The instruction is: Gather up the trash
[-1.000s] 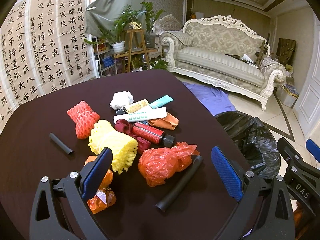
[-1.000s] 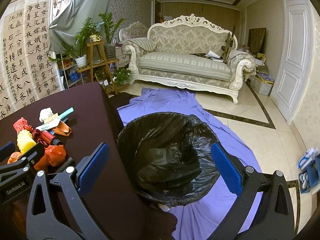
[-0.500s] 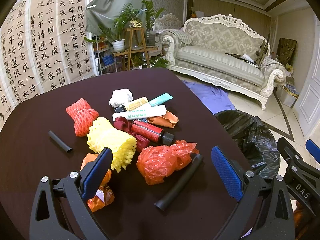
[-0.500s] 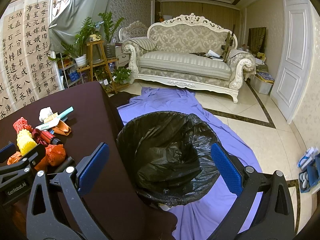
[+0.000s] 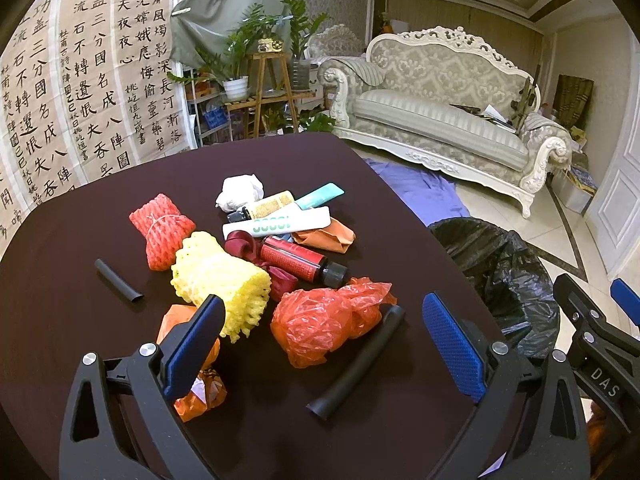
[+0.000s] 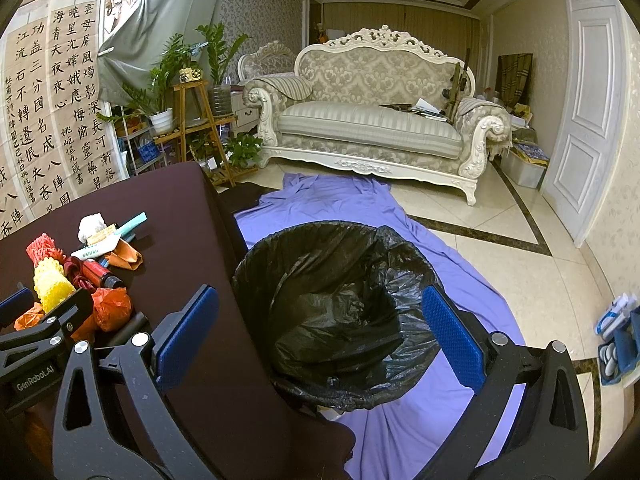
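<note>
Dark counter (image 5: 60, 272) carries a heap of trash around a red plastic bag (image 5: 324, 322); left tool (image 5: 322, 336) and right tool (image 6: 320, 330), above the bin (image 6: 336, 312), both gape, released.

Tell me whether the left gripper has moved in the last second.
Yes, slightly. In its own wrist view the yellow foam net and the table edge have slid up the frame, so the open left gripper has tilted down or eased back a little.
</note>
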Demonstrator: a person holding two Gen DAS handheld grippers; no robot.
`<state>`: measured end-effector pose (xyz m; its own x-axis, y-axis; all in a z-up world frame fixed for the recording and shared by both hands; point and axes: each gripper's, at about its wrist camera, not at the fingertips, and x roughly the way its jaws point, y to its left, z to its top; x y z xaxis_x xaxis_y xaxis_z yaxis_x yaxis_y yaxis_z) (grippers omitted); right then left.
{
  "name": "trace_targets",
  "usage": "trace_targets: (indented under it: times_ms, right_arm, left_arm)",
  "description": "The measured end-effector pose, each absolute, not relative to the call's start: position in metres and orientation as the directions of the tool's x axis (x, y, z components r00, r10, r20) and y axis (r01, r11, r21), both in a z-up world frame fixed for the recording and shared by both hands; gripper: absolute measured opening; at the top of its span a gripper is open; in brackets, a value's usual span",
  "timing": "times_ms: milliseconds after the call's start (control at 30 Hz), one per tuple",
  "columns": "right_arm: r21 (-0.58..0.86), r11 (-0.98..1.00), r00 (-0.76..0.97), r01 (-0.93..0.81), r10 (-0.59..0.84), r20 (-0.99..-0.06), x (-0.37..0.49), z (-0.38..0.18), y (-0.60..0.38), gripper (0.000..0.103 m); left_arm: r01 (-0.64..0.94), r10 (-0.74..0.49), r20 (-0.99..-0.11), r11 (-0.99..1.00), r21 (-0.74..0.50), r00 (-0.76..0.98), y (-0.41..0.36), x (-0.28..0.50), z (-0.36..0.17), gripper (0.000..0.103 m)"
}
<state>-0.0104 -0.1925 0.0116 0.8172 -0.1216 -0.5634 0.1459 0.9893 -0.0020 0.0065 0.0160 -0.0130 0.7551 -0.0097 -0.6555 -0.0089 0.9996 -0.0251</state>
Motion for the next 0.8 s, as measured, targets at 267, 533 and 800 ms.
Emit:
trace_targets:
  times_ms: [267,533,800]
  right_arm:
    - [-0.005,0.989,0.816,0.147,-0.124,-0.565,-0.010,0.011,-0.192,0.099]
    - [-0.001,0.993,0.814,0.117,-0.097,-0.573,-0.010,0.010,-0.187,0.087]
    - [0.005,0.999,0.814,0.052,-0.040,-0.579,-0.020,0.008,-0.162,0.078]
  left_arm:
    - [-0.006,-0.011,-0.659,1.000,-0.024,0.752,0.017,0.005,-0.020,0.096]
    - [-0.014,-0.012,-0.663,0.999,-0.033,0.748,0.014,-0.005,-0.024,0.086]
    - [-0.071,0.028,-0.670,0.997,-0.036,0.742,0.039,-0.037,-0.024,0.073]
